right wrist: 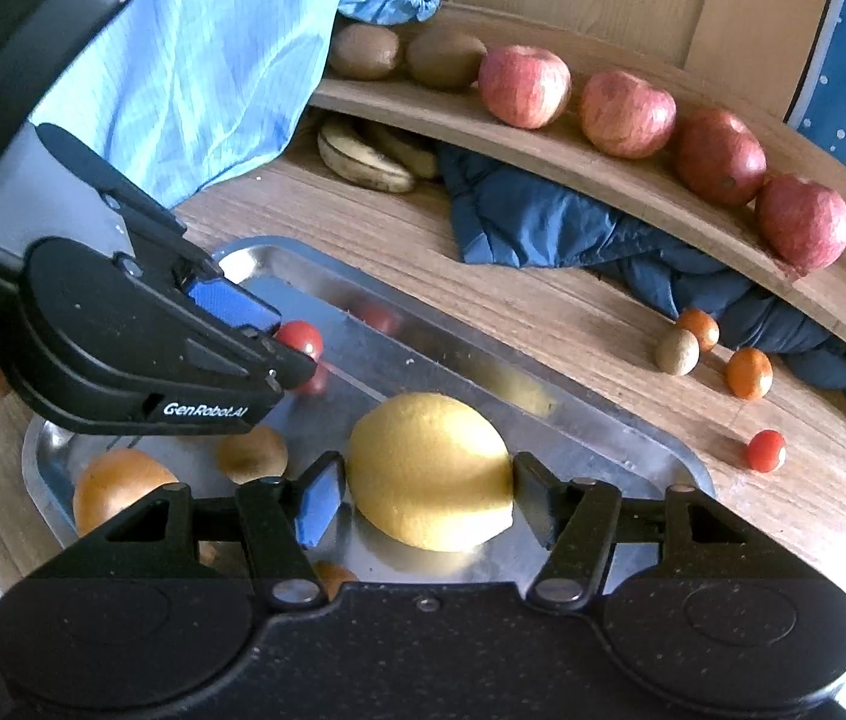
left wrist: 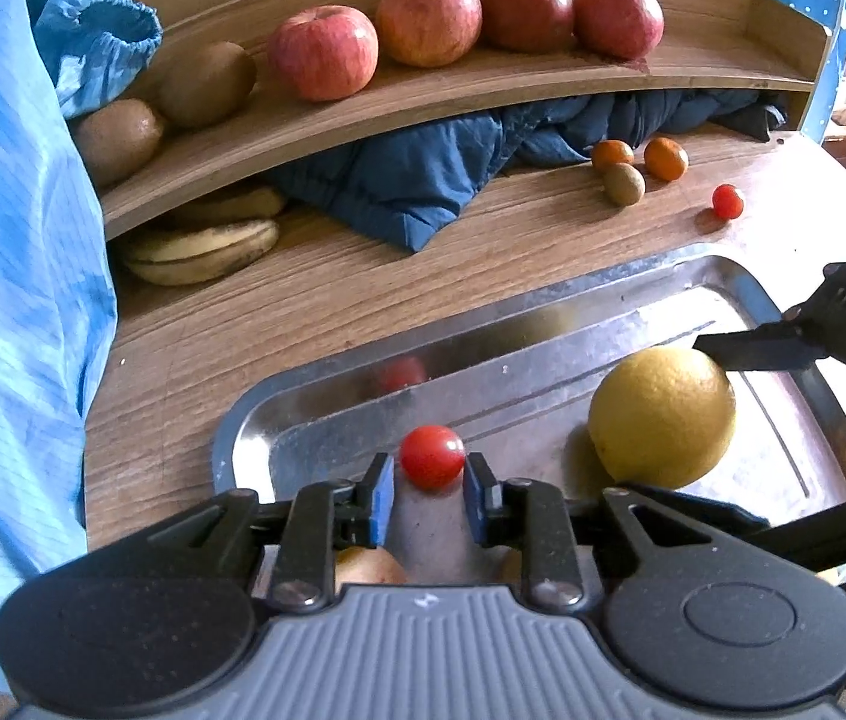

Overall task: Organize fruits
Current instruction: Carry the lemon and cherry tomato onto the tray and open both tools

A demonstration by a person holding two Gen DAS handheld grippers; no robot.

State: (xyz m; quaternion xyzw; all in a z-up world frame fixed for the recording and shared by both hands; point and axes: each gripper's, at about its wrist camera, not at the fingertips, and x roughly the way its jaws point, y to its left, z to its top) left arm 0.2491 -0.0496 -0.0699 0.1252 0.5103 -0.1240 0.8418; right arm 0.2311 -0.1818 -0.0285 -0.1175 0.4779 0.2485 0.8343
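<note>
My left gripper point(left wrist: 429, 471) hangs low over the steel tray point(left wrist: 543, 294). Its blue pads stand narrowly apart on either side of a cherry tomato point(left wrist: 432, 457) that sits at the fingertips, with a thin gap on the left side. The right wrist view shows that tomato point(right wrist: 300, 339) at the left gripper's tip, its reflection just beneath it. My right gripper point(right wrist: 428, 501) is wide open around a yellow lemon point(right wrist: 429, 471) resting in the tray point(right wrist: 633, 450), one finger point(left wrist: 753, 351) over the lemon point(left wrist: 663, 414).
Several apples point(left wrist: 324, 51) and two kiwis point(left wrist: 207, 84) line the curved shelf, with bananas point(left wrist: 201, 249) and a dark blue jacket point(left wrist: 423, 180) below. Two mandarins point(left wrist: 666, 159), a kiwi point(left wrist: 624, 183) and a cherry tomato point(left wrist: 727, 202) lie on the table. An orange point(right wrist: 120, 489) sits in the tray. Light blue clothing point(left wrist: 15, 240) fills the left.
</note>
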